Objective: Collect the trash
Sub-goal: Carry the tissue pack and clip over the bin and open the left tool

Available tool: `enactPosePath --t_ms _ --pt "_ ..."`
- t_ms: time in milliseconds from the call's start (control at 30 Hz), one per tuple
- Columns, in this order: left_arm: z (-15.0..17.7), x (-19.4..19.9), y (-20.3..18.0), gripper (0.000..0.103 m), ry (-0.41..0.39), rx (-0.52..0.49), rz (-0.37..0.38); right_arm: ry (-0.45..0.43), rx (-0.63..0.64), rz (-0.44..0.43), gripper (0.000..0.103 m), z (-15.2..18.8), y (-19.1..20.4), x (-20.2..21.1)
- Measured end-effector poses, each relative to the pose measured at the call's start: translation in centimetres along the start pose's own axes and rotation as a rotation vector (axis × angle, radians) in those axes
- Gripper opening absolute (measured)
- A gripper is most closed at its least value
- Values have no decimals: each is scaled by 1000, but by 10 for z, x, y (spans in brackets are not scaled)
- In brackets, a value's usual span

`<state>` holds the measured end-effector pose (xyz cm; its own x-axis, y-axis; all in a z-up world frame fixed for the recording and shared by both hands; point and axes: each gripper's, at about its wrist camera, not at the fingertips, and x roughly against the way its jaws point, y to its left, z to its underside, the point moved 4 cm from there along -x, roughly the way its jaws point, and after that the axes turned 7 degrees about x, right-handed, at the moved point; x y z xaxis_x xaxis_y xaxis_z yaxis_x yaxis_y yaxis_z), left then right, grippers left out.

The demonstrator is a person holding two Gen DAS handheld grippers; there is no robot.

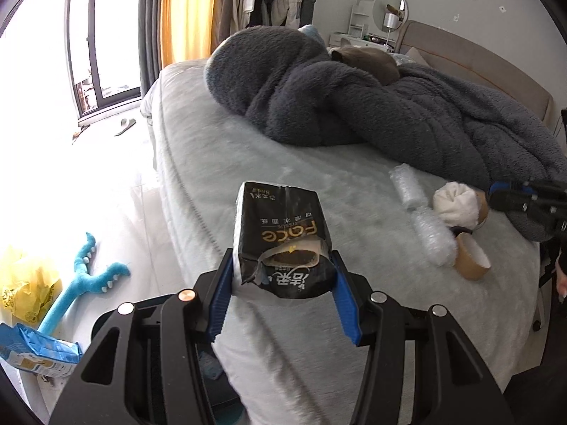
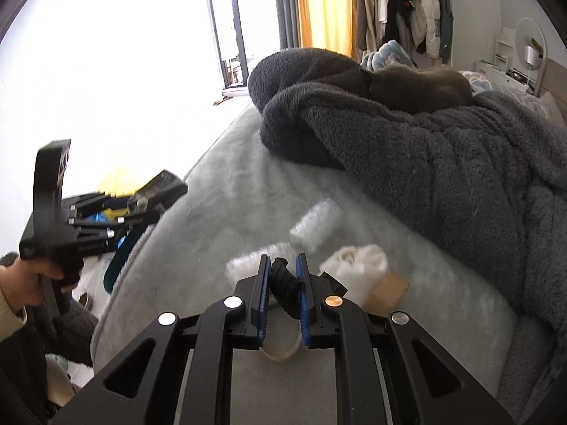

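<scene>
The left gripper (image 1: 283,276) pinches a torn black tissue pack (image 1: 281,239) between its blue pads, held above the near edge of the grey bed (image 1: 219,148). The right gripper (image 2: 283,283) is pressed nearly together on a small black crumpled scrap (image 2: 285,285), just above the bed. Beyond it lie bubble-wrap rolls (image 1: 407,189), a white wad (image 1: 457,202) and brown tape cores (image 1: 473,260), near the dark fleece blanket (image 1: 354,106) on the right.
</scene>
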<state>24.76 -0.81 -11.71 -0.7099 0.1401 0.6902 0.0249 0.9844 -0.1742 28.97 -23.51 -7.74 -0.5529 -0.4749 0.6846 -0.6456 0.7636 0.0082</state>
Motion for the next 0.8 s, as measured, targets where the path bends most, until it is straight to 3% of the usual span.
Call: enactPosePath --t_ms 267,800 --pt "8 -4 32 55 37 23 -51 -59 -46 17 15 -29 28 -16" --pt "24 0 100 55 89 75 -126 -49 -62 -12 15 -68 98 -65"
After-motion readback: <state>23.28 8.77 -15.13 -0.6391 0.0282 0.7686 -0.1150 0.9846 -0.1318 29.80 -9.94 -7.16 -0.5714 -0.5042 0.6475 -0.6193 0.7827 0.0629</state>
